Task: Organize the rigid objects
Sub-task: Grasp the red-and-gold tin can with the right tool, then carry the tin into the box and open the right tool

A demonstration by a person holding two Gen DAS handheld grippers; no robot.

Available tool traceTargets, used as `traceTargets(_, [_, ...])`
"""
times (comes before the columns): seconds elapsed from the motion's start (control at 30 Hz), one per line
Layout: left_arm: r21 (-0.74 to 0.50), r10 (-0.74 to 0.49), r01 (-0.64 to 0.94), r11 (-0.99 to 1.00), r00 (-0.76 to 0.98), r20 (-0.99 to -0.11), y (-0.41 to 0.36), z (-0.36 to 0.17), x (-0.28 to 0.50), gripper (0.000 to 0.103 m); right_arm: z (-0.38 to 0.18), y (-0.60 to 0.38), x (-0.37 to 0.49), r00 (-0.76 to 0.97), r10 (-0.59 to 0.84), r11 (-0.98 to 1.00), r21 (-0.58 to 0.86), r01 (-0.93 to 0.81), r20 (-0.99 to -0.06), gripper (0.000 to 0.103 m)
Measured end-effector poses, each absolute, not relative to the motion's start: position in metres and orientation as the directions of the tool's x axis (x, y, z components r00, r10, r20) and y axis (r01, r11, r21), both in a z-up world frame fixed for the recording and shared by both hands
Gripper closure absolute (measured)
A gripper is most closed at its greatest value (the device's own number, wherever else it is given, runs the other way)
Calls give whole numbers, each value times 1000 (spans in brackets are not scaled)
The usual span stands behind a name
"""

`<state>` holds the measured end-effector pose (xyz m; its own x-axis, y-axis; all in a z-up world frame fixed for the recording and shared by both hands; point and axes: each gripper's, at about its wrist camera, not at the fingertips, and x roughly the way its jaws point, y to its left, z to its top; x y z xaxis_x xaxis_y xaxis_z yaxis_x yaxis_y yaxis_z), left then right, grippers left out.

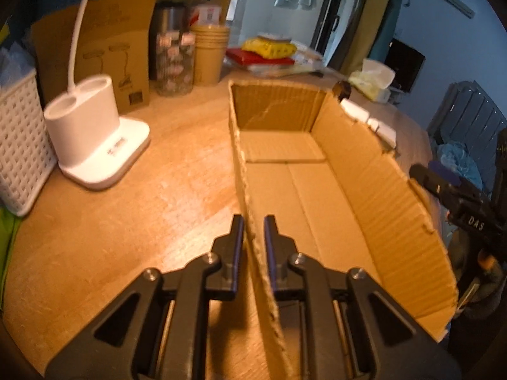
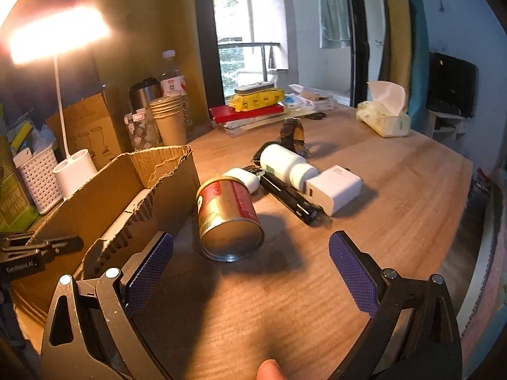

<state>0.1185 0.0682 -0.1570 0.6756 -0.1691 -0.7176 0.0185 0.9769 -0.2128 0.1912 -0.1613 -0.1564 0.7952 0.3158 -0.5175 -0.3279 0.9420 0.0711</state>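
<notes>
An open cardboard box (image 1: 317,186) lies on the wooden table, nothing inside it. My left gripper (image 1: 253,221) is shut on the box's near left wall, one pad on each side of the cardboard. In the right wrist view the same box (image 2: 133,196) stands at the left. Beside it a red and gold tin can (image 2: 226,218) lies on its side. My right gripper (image 2: 250,243) is open wide, just short of the can. Behind the can lie a white pill bottle (image 2: 285,166), a black flashlight (image 2: 291,198), a white charger (image 2: 334,188) and a small white plug (image 2: 244,179).
A white lamp base (image 1: 92,133) and a white basket (image 1: 22,145) stand left of the box. Paper cups (image 2: 169,117), a jar, a bottle and a brown carton line the back. A tissue pack (image 2: 383,117) and stacked packets (image 2: 253,104) sit farther off. A fingertip (image 2: 269,369) shows at the bottom.
</notes>
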Motion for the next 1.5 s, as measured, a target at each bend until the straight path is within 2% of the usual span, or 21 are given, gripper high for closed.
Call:
traceTargets(0.37, [-226,-162,-7,974,676,-719,74,-159,118,91,-157,-144,227,754,351,920,56,-387,-555,5])
traceTargets(0.47, [-222,-157,-11,975,675,-721,73,-159,119,91,-160,-135,234,745,335,920,31,-390,-577,20])
traceTargets(0.63, [-221,-154,-14,975,673,-723,73,-159,118,91,-167,-123,246,720,294,922,-11,-387,-629,22])
traceTargets(0.7, [-221,-154,-14,975,673,-724,73,-159,118,91,-169,-120,247,717,278,923,-28,-383,-640,42])
traceTargets(0.73, [-221,-155,-13,975,673,-724,73,-159,118,91,-170,-120,248,716,272,925,-31,-379,-642,44])
traceTargets(1.17, [-217,-150,-17,976,672,-725,72,-159,118,91,-161,-133,238,728,309,930,34,-366,-612,45])
traceTargets(1.5, [-214,-146,-18,977,672,-726,72,-159,119,91,-111,-134,177,749,423,891,84,-446,-510,45])
